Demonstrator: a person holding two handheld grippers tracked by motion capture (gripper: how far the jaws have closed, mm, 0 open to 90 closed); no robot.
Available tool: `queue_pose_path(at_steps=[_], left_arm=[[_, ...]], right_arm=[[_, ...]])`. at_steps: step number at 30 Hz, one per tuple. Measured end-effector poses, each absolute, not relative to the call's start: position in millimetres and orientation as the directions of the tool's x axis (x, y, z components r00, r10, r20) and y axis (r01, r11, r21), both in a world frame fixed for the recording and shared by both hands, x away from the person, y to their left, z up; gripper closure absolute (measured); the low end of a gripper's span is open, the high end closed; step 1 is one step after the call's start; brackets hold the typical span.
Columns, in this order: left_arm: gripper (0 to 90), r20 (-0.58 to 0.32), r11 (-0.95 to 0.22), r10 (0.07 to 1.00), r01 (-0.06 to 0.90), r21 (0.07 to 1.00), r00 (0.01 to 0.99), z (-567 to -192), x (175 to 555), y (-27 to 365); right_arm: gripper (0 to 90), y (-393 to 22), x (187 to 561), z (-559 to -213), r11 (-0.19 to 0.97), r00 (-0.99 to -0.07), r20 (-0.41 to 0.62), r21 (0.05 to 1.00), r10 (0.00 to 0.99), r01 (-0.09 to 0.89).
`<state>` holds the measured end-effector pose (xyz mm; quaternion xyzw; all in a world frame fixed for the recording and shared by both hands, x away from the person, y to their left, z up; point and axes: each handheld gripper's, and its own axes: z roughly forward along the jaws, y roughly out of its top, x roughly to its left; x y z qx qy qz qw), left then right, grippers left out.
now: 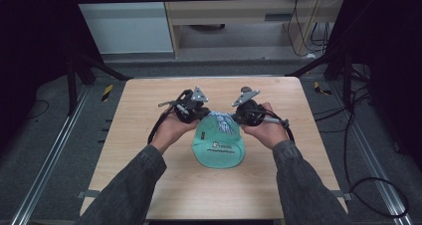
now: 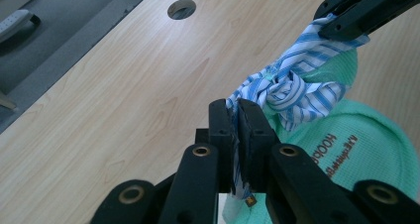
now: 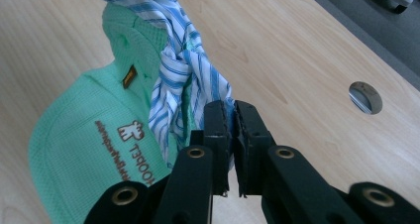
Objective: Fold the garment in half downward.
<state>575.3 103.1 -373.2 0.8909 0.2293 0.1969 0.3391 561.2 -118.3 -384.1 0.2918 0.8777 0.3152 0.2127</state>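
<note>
Pale wooden counter (image 1: pixel 149 150) bearing a mint-green bag (image 1: pixel 219 146) near its centre, the bag's blue-striped drawstring ties (image 1: pixel 222 121) already crossed into a knot over its gathered mouth. The left tool (image 1: pixel 197 111) is clamped on one tie end and the right tool (image 1: pixel 241 114) on the other, each with its jaws closed flat on the striped fabric. The knot appears formed but loose; drawing the two ends apart to tighten it seemingly remains.
</note>
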Motion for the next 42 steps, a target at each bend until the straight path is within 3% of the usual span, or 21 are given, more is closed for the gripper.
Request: queue_pose_path(at_steps=[19, 42], left_arm=[[85.4, 0.173, -0.646, 0.551, 0.286, 0.708, 0.816, -392, 537, 112], [85.0, 0.159, -0.654, 0.539, 0.292, 0.697, 0.827, -422, 520, 113]], right_arm=[[84.7, -111, 525, -402, 0.686, -0.771, -0.242, 0.655, 0.589, 0.318], [84.1, -114, 510, -428, 0.682, -0.789, -0.210, 0.655, 0.577, 0.324]])
